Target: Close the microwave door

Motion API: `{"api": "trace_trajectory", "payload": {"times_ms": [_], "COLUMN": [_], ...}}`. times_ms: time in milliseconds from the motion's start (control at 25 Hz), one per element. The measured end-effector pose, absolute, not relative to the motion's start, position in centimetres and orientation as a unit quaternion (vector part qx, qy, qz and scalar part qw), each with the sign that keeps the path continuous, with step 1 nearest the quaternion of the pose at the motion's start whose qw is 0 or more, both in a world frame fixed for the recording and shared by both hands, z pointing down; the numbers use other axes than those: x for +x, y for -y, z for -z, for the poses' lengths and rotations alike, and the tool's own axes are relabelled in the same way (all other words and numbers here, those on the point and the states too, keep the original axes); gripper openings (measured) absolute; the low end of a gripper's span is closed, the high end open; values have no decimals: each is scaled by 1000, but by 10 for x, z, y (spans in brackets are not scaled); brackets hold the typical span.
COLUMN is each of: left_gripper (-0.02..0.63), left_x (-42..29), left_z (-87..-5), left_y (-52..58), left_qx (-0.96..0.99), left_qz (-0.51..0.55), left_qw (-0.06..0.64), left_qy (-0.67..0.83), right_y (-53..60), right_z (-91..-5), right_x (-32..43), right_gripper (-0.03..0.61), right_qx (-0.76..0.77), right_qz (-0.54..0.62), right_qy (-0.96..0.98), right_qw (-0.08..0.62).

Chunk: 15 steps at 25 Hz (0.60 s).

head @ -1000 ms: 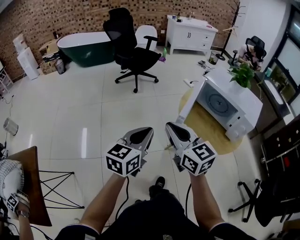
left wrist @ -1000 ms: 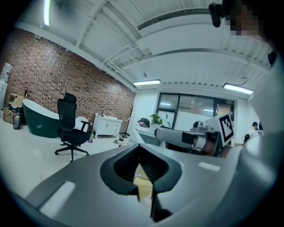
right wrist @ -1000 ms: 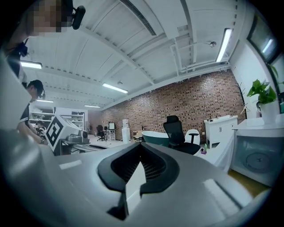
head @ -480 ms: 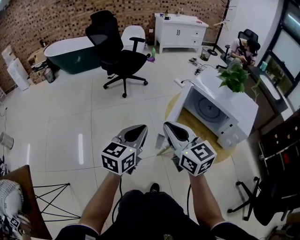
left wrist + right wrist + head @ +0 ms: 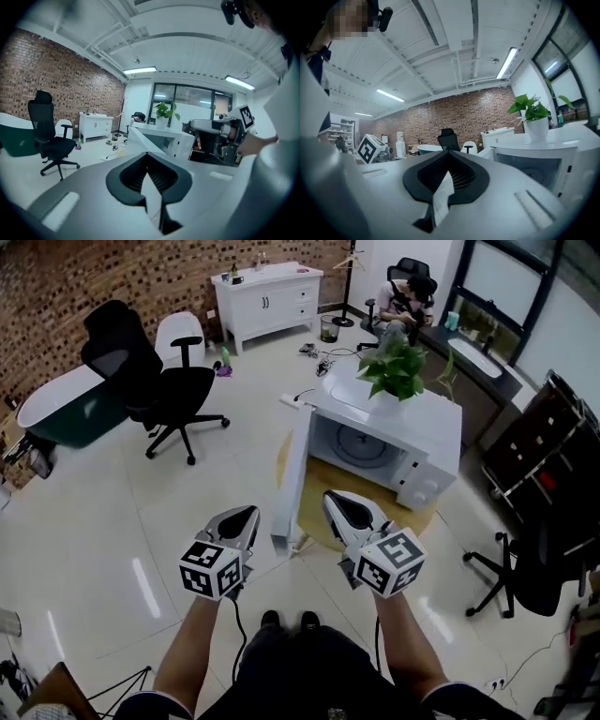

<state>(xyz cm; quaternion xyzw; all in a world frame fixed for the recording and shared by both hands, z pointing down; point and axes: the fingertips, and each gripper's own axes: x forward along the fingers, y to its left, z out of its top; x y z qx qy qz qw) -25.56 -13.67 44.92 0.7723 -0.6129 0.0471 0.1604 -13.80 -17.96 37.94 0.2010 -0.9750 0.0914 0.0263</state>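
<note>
- The white microwave (image 5: 417, 442) sits on a round wooden table (image 5: 323, 486) right of centre in the head view. Its white door (image 5: 292, 474) is swung wide open, its free edge pointing down the frame towards me.
- Both sets of jaws are pressed together with nothing between them. The left gripper (image 5: 250, 512) hangs just left of the door's free edge, and the right gripper (image 5: 331, 496) just right of it, on the cavity side.
- My main worry is the right gripper: it looks to be inside the door's swing. If I push from the left without pulling it clear, the door could pinch it.
- The closed jaws make a narrow, rounded tip. On that smooth panel I expect it could skate off, so I'd lean the flat of the jaws against it.
- A hard shove could slam the door, slide the microwave on the table, or rock the green potted plant (image 5: 394, 371) standing on top.
- Pushing near the hinge gives poor leverage, and the latch may not catch.
</note>
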Motion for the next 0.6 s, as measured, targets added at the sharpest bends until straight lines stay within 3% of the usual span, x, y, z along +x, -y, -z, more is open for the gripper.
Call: {"api": "trace_trajectory", "payload": {"times_ms": [600], "left_gripper": [11], "left_x": [-243], "left_z": [-493], "left_y": [166], "left_qx": [833], "left_qz": [-101], "left_qw": [179], "left_qy": [513], "right_y": [197], "right_z": [-378], "right_x": [-62], "right_gripper": [2], "right_qx": [375], "right_qz": [-94], "right_qy": [922], "right_qw": [16]}}
